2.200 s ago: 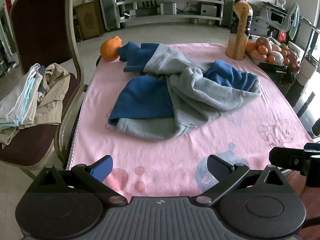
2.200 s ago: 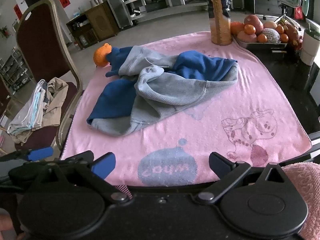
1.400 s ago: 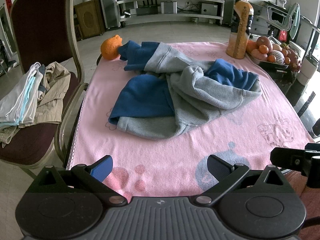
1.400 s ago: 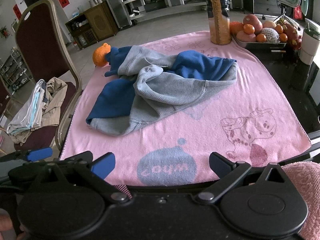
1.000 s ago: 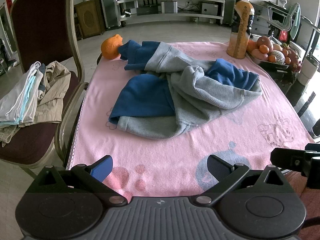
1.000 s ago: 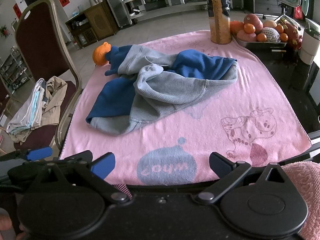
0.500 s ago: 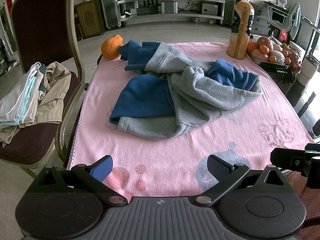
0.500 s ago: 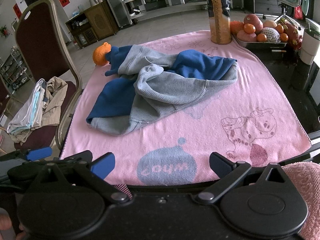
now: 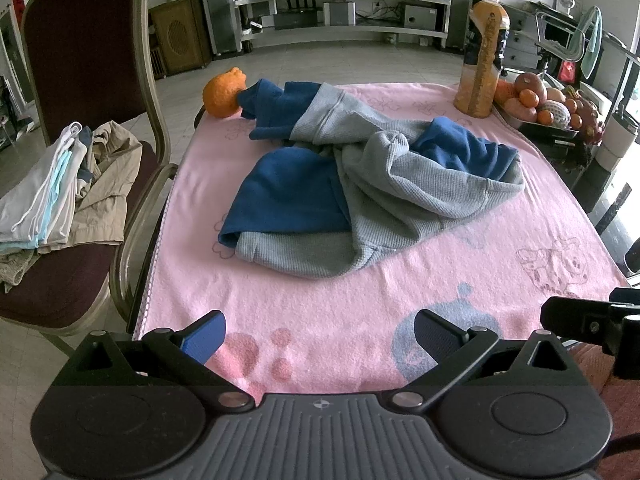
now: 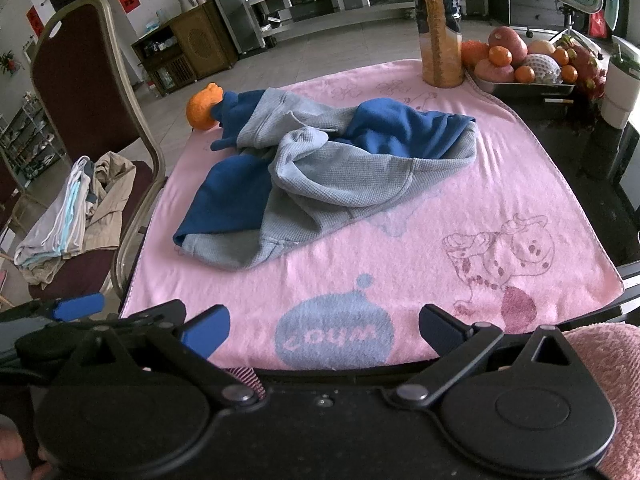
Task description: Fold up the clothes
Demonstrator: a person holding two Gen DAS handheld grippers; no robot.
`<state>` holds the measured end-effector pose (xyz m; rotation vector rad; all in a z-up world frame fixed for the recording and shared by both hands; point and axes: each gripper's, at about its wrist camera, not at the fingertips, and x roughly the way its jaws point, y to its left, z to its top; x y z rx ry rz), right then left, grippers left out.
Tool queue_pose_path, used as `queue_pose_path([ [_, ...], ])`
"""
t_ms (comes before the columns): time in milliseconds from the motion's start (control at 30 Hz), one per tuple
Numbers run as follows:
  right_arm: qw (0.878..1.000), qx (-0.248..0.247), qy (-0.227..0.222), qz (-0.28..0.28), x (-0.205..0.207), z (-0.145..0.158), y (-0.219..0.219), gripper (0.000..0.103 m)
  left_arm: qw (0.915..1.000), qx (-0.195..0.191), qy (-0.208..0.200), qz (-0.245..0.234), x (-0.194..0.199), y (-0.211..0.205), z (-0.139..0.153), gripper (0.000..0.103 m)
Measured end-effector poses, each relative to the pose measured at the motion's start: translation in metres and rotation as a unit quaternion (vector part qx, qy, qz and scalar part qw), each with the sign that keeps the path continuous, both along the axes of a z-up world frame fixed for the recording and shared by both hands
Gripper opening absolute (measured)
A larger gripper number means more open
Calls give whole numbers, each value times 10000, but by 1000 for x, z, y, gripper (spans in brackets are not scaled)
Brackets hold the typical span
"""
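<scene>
Pink blanket (image 9: 360, 312) covered the table, bearing a crumpled blue-grey garment (image 9: 360, 184); its near strip lay bare. Left gripper (image 9: 320, 330) and right gripper (image 10: 324, 330) hovered there, spread, empty.

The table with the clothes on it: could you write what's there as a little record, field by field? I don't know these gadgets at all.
garment: blue and grey hoodie, crumpled in a heap, not yet folded
surface: pink towel spread over the table
left gripper: open, empty, at the near edge
right gripper: open, empty, at the near edge
far left corner: orange fruit, touching a blue sleeve
far right: tall juice bottle, upright; fruit tray beside it
chair: left of the table, with a pile of clothes on its seat
</scene>
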<state>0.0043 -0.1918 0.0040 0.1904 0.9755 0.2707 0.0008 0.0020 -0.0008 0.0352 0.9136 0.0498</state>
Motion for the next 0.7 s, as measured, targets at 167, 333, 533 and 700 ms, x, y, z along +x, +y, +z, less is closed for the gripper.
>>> queue_pose_path([
  [167,10000,7,-1,-28,2,-1,-1,102,10000,-14,33,46,2,2,-2,101],
  [333,9999,24,-126,-97,9,5,-5,102,9996,-117,-16,251,10,21,2,101],
  [533,9961,461,-671,-325,36,29,-27,103,9942,-274,-88,1040,28,75,5,98],
  [700,9898,897,-953,-572,73,33,-48,103,9869,-616,25,1492,47,106,-6,88],
])
